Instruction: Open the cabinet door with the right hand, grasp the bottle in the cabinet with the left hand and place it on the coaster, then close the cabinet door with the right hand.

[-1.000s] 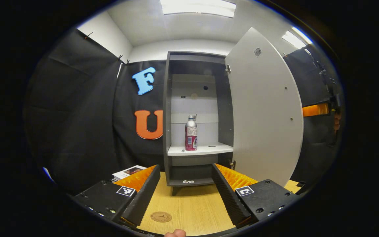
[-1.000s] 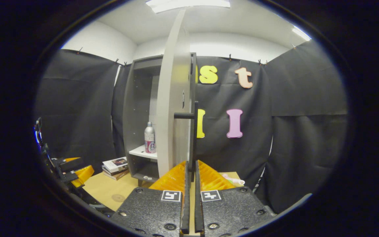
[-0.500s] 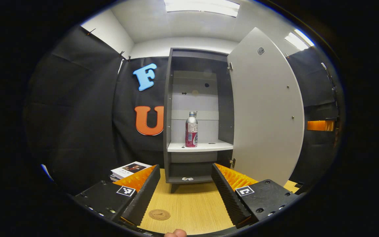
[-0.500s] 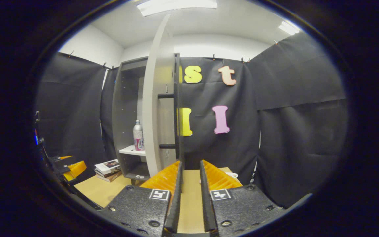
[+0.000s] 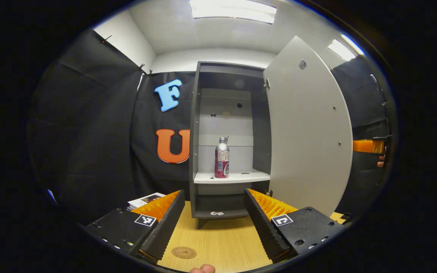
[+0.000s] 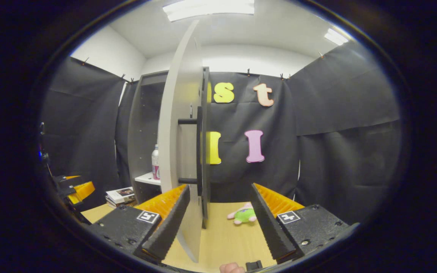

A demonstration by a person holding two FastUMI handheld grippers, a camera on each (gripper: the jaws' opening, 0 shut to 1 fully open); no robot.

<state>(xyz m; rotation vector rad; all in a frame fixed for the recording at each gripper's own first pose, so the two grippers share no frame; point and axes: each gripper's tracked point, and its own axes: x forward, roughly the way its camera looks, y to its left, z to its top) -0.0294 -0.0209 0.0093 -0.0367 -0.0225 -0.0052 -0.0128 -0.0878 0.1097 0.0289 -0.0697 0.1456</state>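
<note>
A silver bottle with a red label (image 5: pixel 222 158) stands upright on the cabinet's middle shelf (image 5: pixel 237 176), straight ahead in the left gripper view. The grey cabinet door (image 5: pixel 309 129) is swung wide open to the right. My left gripper (image 5: pixel 214 218) is open, low over the wooden table, short of the cabinet. A round brown coaster (image 5: pixel 184 252) lies on the table between its fingers. In the right gripper view the door (image 6: pixel 182 125) stands edge-on with its black bar handle (image 6: pixel 199 151) just ahead; the right gripper (image 6: pixel 218 216) is open and holds nothing. The bottle (image 6: pixel 155 162) peeks out behind the door.
A stack of books (image 5: pixel 144 200) lies on the table left of the cabinet. A small green and pink plush toy (image 6: pixel 244 215) sits on the table right of the door. Black cloth walls close the booth. The other gripper (image 5: pixel 368 146) shows past the door's edge.
The right gripper was shut on the door handle, then let go, opened wide and drew back. The door swung fully open. The left gripper barely moved.
</note>
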